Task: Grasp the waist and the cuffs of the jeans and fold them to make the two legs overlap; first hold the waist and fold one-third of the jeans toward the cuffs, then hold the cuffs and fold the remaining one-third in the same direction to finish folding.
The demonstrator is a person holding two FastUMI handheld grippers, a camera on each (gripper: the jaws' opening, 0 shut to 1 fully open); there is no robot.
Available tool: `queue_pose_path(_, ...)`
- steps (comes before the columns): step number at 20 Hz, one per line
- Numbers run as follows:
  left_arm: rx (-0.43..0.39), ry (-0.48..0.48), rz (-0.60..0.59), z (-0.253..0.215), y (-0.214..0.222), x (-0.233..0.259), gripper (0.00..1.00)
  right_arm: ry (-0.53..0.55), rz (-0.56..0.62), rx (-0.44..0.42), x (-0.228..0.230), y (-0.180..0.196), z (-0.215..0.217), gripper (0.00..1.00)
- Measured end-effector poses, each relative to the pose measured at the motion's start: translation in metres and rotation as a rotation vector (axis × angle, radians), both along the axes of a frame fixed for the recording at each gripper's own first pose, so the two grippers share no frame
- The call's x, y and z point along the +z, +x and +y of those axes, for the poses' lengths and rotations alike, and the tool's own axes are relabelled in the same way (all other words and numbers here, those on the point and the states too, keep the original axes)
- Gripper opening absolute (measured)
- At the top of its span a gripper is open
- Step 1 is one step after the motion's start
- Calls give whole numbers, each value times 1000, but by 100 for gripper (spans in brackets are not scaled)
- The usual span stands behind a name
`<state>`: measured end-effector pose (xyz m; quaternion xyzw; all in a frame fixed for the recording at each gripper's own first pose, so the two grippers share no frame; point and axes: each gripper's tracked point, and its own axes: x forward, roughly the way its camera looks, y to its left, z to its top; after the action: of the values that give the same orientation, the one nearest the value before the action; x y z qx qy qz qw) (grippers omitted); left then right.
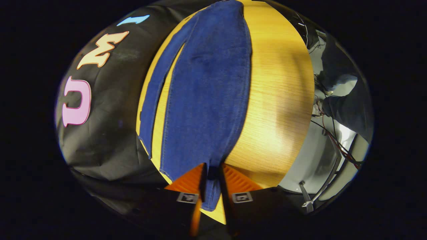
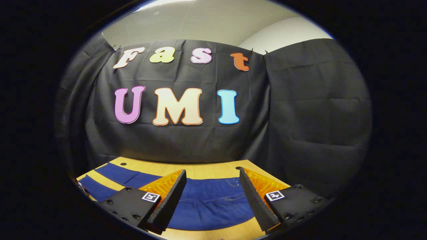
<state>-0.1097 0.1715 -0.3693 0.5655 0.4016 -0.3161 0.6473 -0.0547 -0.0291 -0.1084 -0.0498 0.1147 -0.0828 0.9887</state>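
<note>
Blue jeans (image 1: 206, 100) lie flat on the wooden table (image 1: 280, 100), their two legs side by side with a strip of wood between them. My left gripper (image 1: 212, 173) is shut on the cuff of the wider-looking leg, and denim hangs down between its fingers. In the right gripper view the jeans (image 2: 206, 203) show their waist and a pocket, with the legs running off to the left. My right gripper (image 2: 212, 171) hovers open just above the waist end, fingers wide apart and holding nothing.
The table's far edge (image 2: 206, 166) meets the black cloth wall, with two small holes (image 2: 123, 164) near it. Beside the table's other long edge stand a person's legs (image 1: 337, 96), loose cables (image 1: 333, 140) and a metal stand foot (image 1: 305, 196) on the floor.
</note>
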Motion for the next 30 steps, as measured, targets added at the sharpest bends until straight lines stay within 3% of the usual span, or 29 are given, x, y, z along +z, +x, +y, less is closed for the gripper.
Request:
queue_pose_path(1,3,7,-7,2,0,2,14,-20,3,5,0,-1,-2,98)
queue_pose_path(2,11,7,-21,3,1,3,6,-38,8,17,-2,-1,-2,98)
queue_pose_path(5,47,-13,-15,2,-4,-1,0,-137,58,73,-17,0,-14,99)
queue_pose_path(10,34,15,5,3,3,-3,0,-422,141,165,-37,-2,-60,100)
queue_pose_path(14,31,35,0,3,5,-1,0,-642,293,285,-90,-16,-92,100)
queue_pose_path(21,64,39,23,2,5,1,0,-863,511,496,-168,-48,-127,96)
queue_pose_path(26,83,51,31,4,4,0,0,-938,647,646,-226,-54,-136,99)
queue_pose_path(30,88,70,35,5,5,0,0,-1031,681,782,-246,-53,-131,99)
